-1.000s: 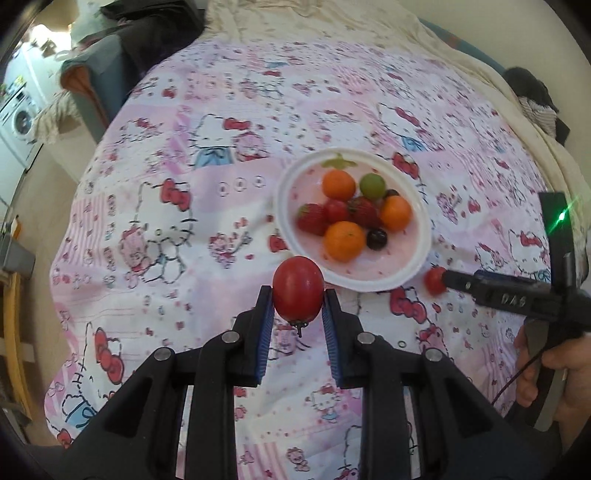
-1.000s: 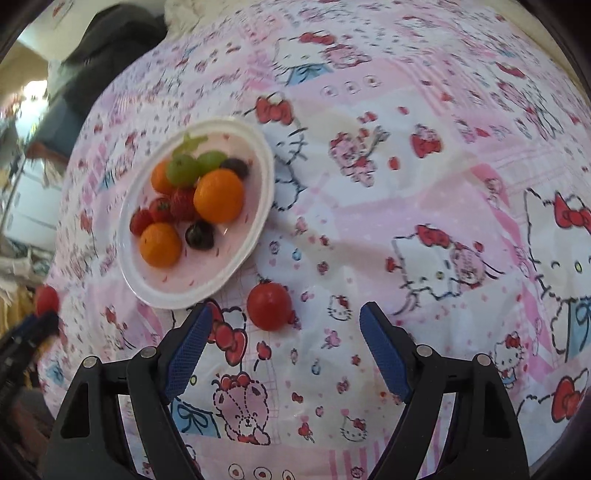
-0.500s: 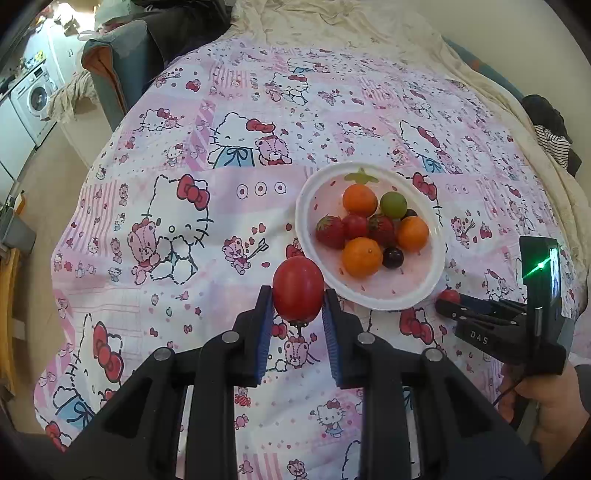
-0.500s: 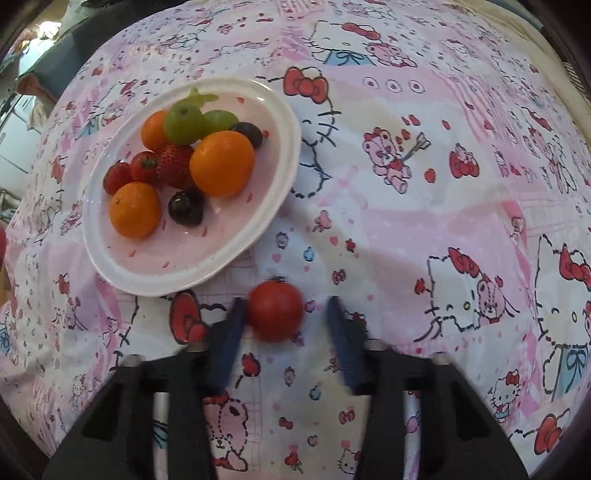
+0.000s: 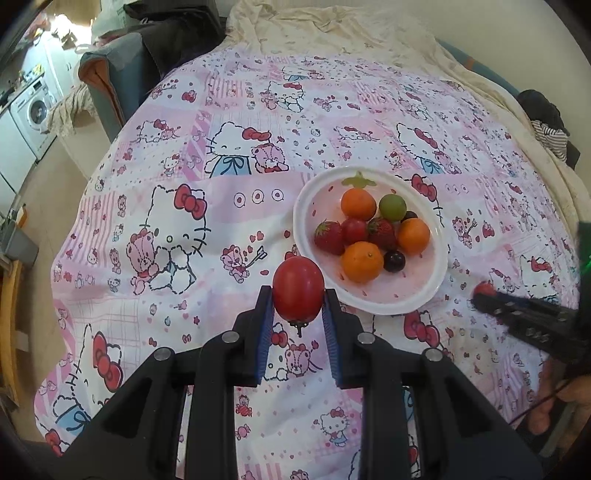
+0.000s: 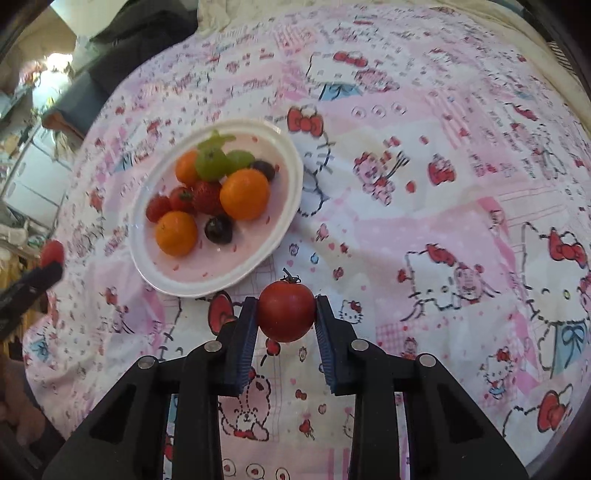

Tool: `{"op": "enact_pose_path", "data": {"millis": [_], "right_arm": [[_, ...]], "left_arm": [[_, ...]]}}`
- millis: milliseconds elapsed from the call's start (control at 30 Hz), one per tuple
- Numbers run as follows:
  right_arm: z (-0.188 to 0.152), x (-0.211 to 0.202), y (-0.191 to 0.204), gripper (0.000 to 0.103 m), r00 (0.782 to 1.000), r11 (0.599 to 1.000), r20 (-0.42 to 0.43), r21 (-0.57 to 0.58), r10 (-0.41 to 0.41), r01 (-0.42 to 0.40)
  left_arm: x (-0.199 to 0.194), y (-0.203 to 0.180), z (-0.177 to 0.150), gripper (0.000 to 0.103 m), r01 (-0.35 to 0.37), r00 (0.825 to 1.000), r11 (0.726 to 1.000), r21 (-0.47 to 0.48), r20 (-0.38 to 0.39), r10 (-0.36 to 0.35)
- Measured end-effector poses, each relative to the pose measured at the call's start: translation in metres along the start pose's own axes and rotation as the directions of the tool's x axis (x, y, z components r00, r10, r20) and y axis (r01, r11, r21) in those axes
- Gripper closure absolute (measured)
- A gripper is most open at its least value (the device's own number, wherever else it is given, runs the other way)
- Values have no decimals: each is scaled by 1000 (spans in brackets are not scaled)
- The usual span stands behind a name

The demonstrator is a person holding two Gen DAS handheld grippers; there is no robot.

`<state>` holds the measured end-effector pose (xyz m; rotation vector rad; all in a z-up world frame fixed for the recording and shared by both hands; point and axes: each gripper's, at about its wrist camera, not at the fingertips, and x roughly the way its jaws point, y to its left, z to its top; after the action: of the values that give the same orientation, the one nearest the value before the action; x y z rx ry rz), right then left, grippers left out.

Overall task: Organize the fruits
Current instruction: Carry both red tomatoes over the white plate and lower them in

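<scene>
A white plate on the Hello Kitty sheet holds oranges, strawberries, green grapes and dark grapes. My left gripper is shut on a red tomato and holds it above the sheet, left of the plate's near rim. My right gripper is shut on a second red tomato, just below the plate in its view. The right gripper's tip with its tomato also shows in the left wrist view, right of the plate. The left gripper's tomato shows at the left edge of the right wrist view.
The pink printed sheet covers the whole bed. A beige blanket lies at the far end. A grey armchair and a washing machine stand beyond the bed's left edge.
My right gripper closed on the tomato that lay on the sheet and lifted it. My left gripper rose and drew back from the plate, still holding its tomato.
</scene>
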<state>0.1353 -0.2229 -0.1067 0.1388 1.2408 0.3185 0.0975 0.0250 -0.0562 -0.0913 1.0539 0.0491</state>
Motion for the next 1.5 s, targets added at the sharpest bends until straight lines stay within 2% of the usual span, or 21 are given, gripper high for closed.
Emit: {"op": "enact_pose_path", "data": {"millis": [200, 333, 433, 600, 733, 933, 1033, 1133, 1167, 1300, 1367, 1500], "right_arm": [[7, -34, -6, 71, 990, 999, 137, 36, -26, 22], [15, -54, -8, 71, 971, 998, 237, 52, 5, -18], [19, -68, -4, 71, 953, 998, 300, 33, 46, -59], [24, -72, 9, 71, 940, 995, 324, -17, 103, -103], [32, -73, 21, 71, 933, 989, 329, -67, 145, -130], [53, -62, 24, 71, 938, 985, 300, -78, 171, -154], [62, -45, 21, 71, 946, 980, 256, -60, 197, -188], [67, -14, 17, 71, 943, 954, 151, -9, 296, -298], [67, -7, 16, 71, 944, 952, 131, 6, 302, -305], [60, 22, 22, 71, 955, 954, 31, 26, 296, -297], [56, 28, 26, 70, 959, 959, 4, 14, 284, -284], [48, 39, 28, 70, 968, 968, -31, 16, 251, -250]], "left_arm": [[-10, 1, 0, 80, -26, 997, 1000, 16, 70, 25], [-33, 14, 3, 80, -25, 981, 998, -49, 193, 34], [-41, 19, 7, 80, -36, 970, 997, -69, 238, 52], [-41, 19, 15, 80, -41, 970, 997, -60, 235, 54], [-35, 14, 24, 80, -34, 978, 999, -39, 206, 41], [-21, 5, 43, 80, -23, 986, 1000, 7, 166, 22], [-1, 0, 48, 80, -2, 994, 999, 35, 111, -2], [20, -6, 47, 80, 18, 998, 998, 54, 59, -21], [28, -9, 46, 80, 26, 999, 998, 59, 38, -28], [52, -23, 39, 80, 55, 998, 995, 84, -13, -54], [61, -33, 36, 80, 53, 999, 991, 124, -20, -51], [72, -38, 38, 80, 41, 999, 989, 141, -31, -37]]}}
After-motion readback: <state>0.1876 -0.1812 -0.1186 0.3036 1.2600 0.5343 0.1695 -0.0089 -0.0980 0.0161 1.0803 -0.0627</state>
